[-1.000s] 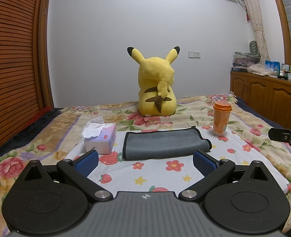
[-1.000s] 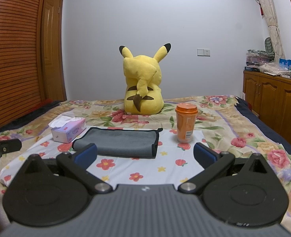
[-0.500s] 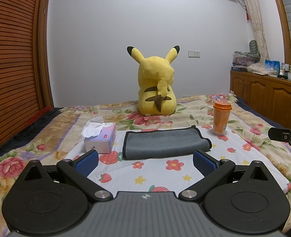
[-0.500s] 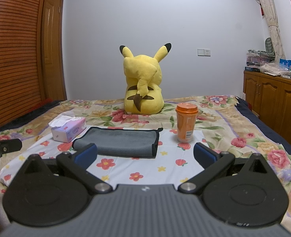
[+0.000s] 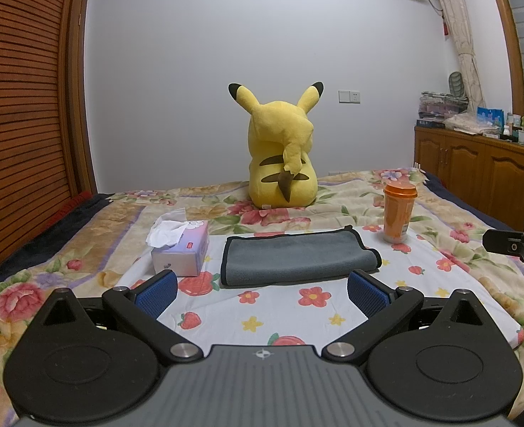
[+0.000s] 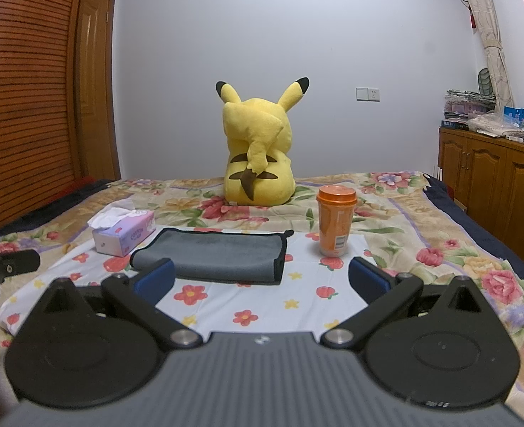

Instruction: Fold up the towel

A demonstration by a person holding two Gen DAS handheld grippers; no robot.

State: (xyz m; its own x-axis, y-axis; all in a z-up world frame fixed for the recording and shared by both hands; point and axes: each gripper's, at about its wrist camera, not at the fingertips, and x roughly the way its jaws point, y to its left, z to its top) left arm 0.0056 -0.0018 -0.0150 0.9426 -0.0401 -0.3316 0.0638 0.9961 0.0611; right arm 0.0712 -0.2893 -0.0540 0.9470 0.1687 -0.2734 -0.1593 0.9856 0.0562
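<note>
The grey towel (image 5: 297,258) lies on the white fruit-print sheet (image 5: 290,316) spread over the bed, between the tissue box (image 5: 181,249) on its left and the orange lidded cup (image 5: 398,213) on its right, touching neither. It seems already doubled once: a rounded fold runs along its near edge and the black-trimmed edges sit at the far side and the ends.

Both sets of tongs hover short of it, spread wide and empty: the left tongs (image 5: 260,290) face its near edge squarely, and the right tongs (image 6: 260,277) sit a little further right, their left pad overlapping the towel's near-left corner in view.

The step in hand looks like the approach for the next fold. To do it well:
- Bring each set of tongs down to a separate corner of one short end.
- Pinch all the layers together.
- Lift only enough to clear the sheet, so it does not ruck.
- Carry the end straight across, keeping clear of the cup, which looks easy to tip.
- Match the trimmed edges before letting go.

A Pikachu plush (image 5: 279,153) sits well behind.
</note>
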